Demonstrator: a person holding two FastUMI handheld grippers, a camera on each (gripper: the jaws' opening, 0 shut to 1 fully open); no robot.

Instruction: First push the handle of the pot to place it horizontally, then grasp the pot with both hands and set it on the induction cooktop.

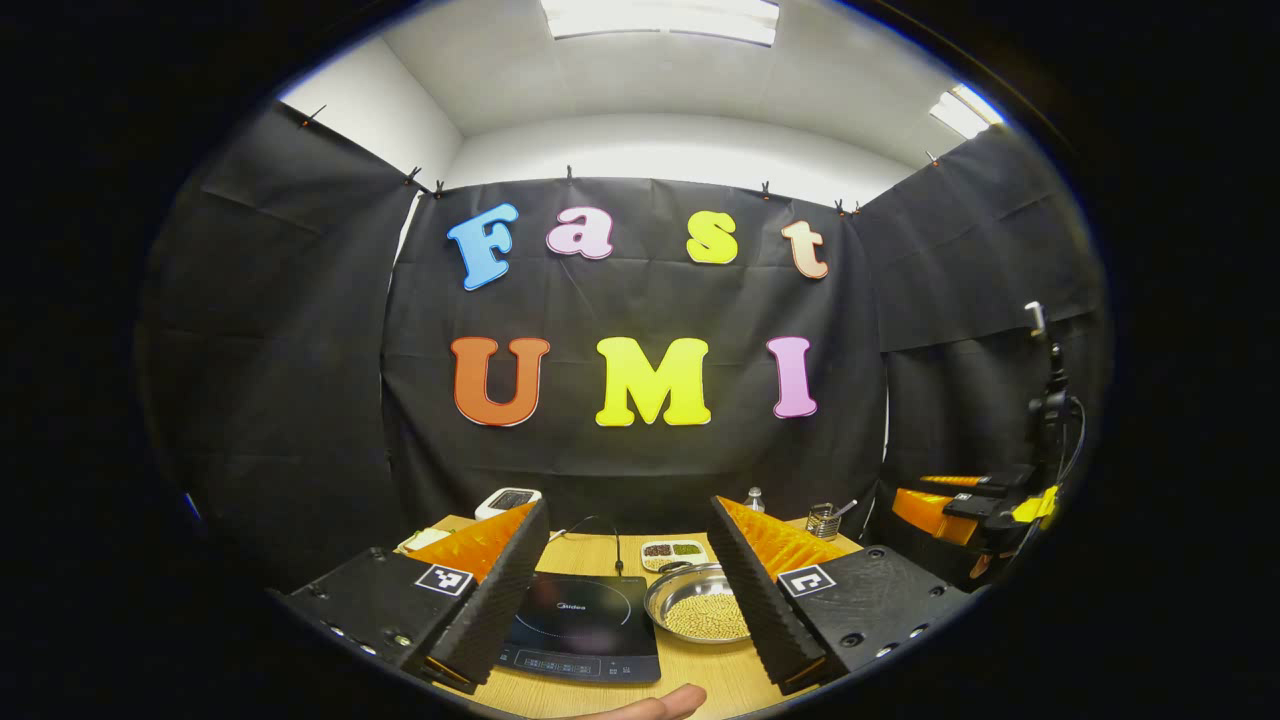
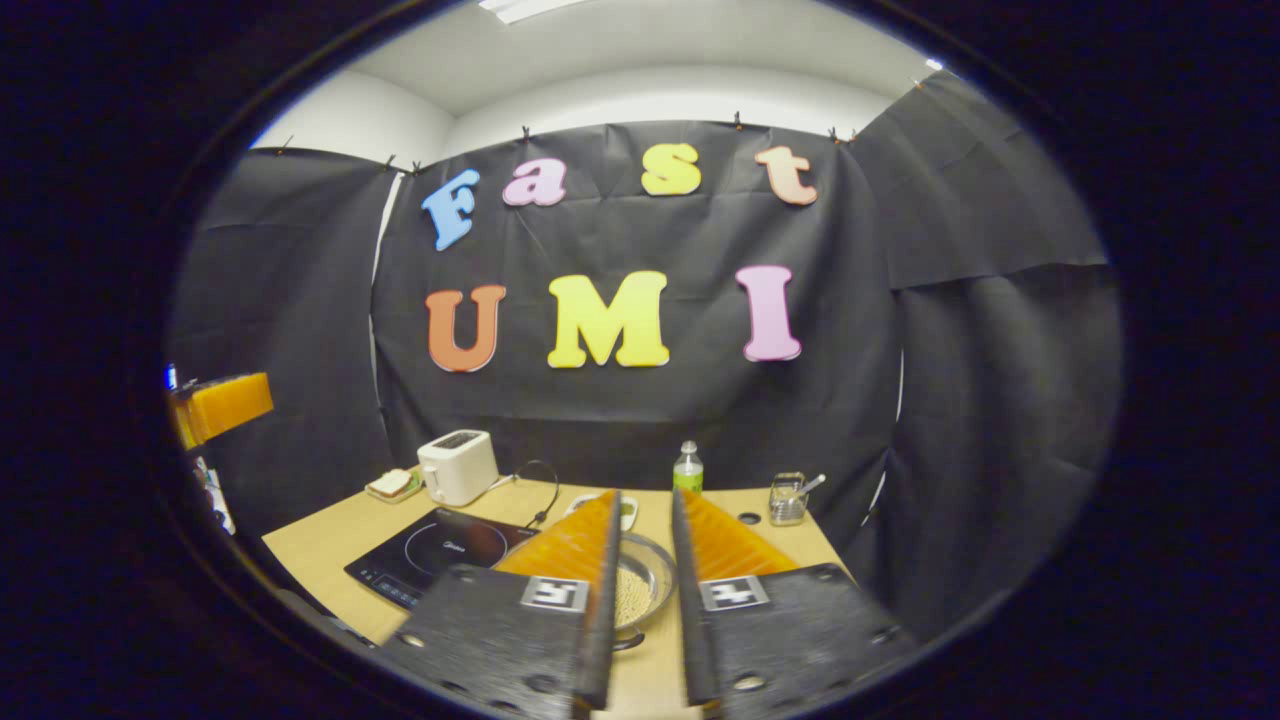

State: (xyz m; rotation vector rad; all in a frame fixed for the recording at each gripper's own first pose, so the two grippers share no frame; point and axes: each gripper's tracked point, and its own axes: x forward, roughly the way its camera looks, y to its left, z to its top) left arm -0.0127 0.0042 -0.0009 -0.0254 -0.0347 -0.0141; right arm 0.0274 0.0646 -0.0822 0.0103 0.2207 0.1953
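Both grippers hang above the near edge of the surface (image 2: 320,545), nothing held, so this reads as the start w/ the handle push not yet done.

Left gripper (image 1: 628,580): fingers spread wide, framing the induction cooktop (image 1: 585,625) and the pot (image 1: 697,603), prob. set for a broad grab.

Right gripper (image 2: 645,560): fingers narrow, only a slim gap, empty. That suits a nudging tool; it looks down over the pot (image 2: 640,585).

Pot sits just beside the cooktop, on its right from the near edge, approx. mid-surface, w/ pale grains inside. Handle can't be made out.

Toaster (image 2: 457,466), bottle (image 2: 687,468) and a small wire holder (image 2: 788,498) stand along the far edge, well apart from the pot, so the short slide to the cooktop looks unobstructed.
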